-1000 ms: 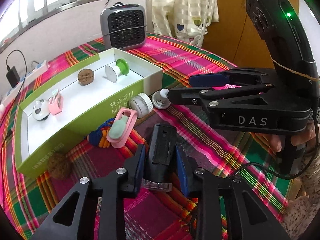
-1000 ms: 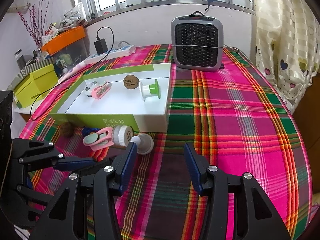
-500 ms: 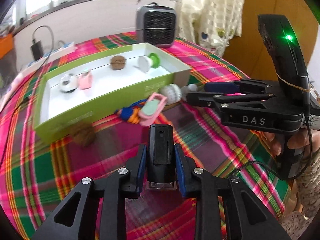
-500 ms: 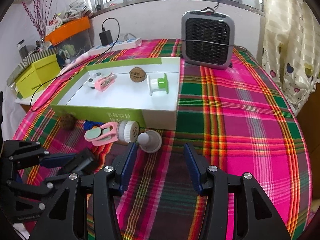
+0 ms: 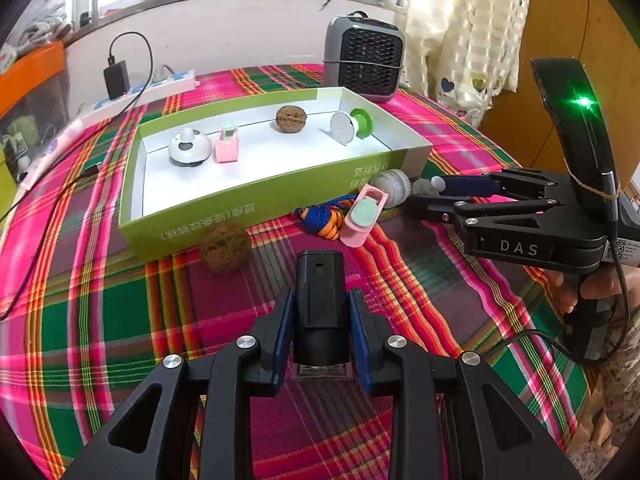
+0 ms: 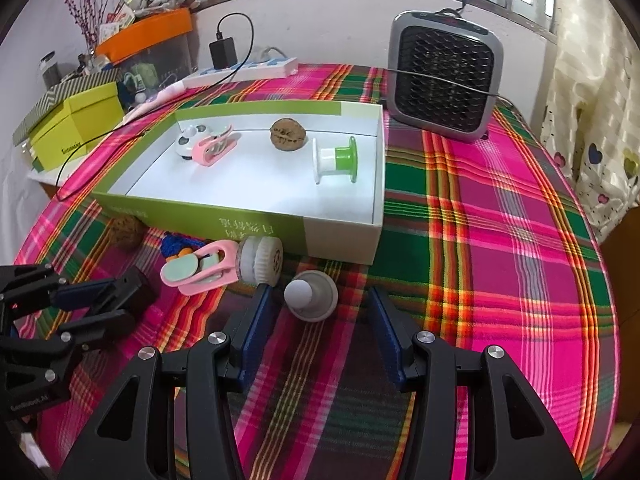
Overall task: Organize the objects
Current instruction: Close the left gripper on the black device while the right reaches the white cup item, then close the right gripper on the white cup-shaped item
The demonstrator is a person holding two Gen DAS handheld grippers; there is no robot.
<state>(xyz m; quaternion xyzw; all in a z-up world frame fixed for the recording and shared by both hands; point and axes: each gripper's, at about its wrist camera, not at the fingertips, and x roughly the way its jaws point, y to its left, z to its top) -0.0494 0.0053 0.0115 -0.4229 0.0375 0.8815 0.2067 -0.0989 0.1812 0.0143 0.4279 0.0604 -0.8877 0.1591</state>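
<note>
In your left wrist view, the left hand-held gripper point(image 5: 320, 336) is clamped on a black block point(image 5: 320, 304), carried above the counter point(image 5: 100, 320) short of the tray point(image 5: 248, 204). Ahead lie a walnut point(image 5: 225, 247), a pink clip point(image 5: 362, 216) on a blue cord point(image 5: 320, 216), and a white spool point(image 5: 390, 186) against the tray's near wall. The block sits tall between the pads, so I judge it could pivot or slip if you tilt sharply, and a low pass could clip the wall or the walnut. In your right wrist view, the right hand-held gripper point(image 6: 320, 332) stands apart around a white knob point(image 6: 310, 294) on the cloth, touching neither pad. Closing off-centre could squirt the round knob away, or the left pad could nudge the spool just beside it. Only this view shows that gap and the knob's dome; only the left view shows the grip on the block.
</note>
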